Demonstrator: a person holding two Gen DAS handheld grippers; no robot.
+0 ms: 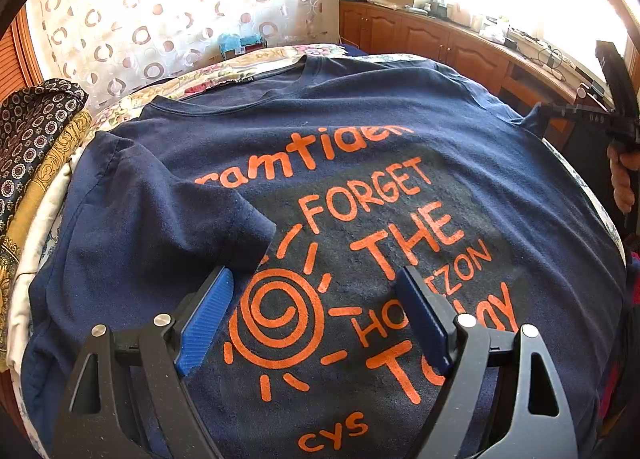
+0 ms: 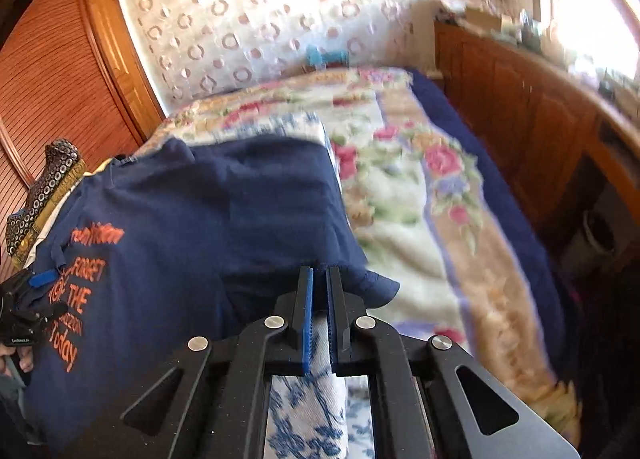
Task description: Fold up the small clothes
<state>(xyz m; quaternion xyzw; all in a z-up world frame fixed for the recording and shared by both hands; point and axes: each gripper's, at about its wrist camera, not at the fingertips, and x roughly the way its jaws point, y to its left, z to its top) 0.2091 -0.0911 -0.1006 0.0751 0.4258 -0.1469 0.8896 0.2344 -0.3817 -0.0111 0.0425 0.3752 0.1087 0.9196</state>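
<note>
T-shirt (image 1: 360,187) flat on bed (image 2: 404,195), under left gripper (image 1: 316,315); 1 sleeve (image 1: 192,211) folded over shirt front, ahead-left of it. Opposite sleeve (image 2: 372,283) between right gripper (image 2: 320,279) tips. Cabinets (image 1: 432,35) far ahead-right.

The left gripper (image 1: 316,315) is held low and level, its jaws spread wide, the blue ribbed pads (image 1: 206,319) well apart with nothing caught between them. Over on the far right of the left wrist view, the right gripper (image 1: 560,111) is seen raised, a bare hand (image 1: 623,179) wrapped around its handle. In the right wrist view the right gripper (image 2: 319,279) is shown nearly closed, its blue pads (image 2: 307,319) drawn together with a narrow slit left, fabric pinched at the tips.
</note>
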